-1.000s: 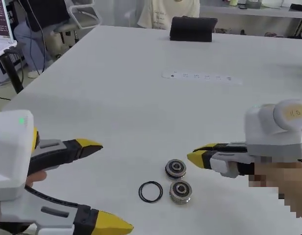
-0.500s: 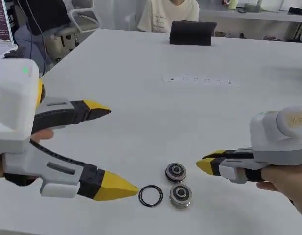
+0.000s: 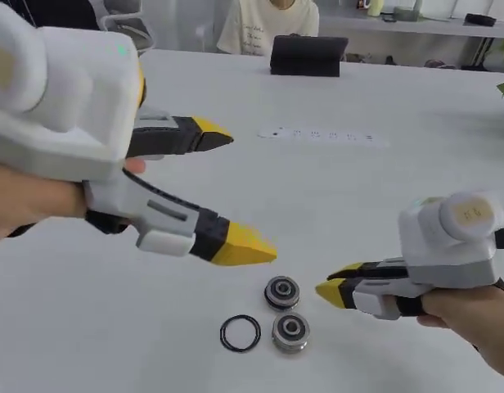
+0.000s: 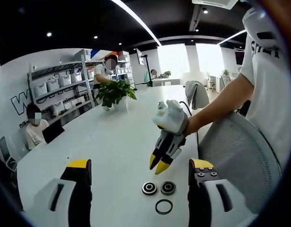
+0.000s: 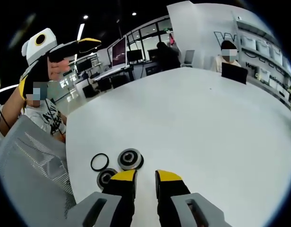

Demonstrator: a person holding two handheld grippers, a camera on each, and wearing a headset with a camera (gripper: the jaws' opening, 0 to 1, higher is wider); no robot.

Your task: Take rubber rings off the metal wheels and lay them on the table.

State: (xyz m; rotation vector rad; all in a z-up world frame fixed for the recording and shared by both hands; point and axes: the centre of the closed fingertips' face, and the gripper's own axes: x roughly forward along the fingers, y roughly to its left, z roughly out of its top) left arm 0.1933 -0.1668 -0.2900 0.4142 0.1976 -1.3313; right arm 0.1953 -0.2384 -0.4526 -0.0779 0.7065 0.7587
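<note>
Two metal wheels [image 3: 282, 291] [image 3: 290, 332] lie side by side on the white table [image 3: 383, 188], near its front edge. A loose black rubber ring [image 3: 240, 333] lies flat just left of the nearer wheel. My left gripper [image 3: 244, 194] is held up above and to the left of them, open wide and holding nothing. My right gripper [image 3: 330, 289] hovers low just right of the wheels, jaws close together with nothing between them. The left gripper view looks down on both wheels [image 4: 149, 188] [image 4: 167, 187], the ring [image 4: 164, 206] and the right gripper [image 4: 158, 165]. From the right gripper view, a wheel [image 5: 130, 159] and the ring [image 5: 99, 162] lie ahead of the jaws.
A white power strip [image 3: 321, 135] lies mid-table. A black case [image 3: 305, 53] stands at the far edge in front of a seated person [image 3: 268, 24]. A potted plant [image 4: 115, 92] stands further along the table. A mesh chair [image 4: 240, 156] is behind the near edge.
My left gripper has risen from the table's near left to well above it and moved toward the middle, still open. The right gripper has hardly moved. Wheels and ring lie as before.
</note>
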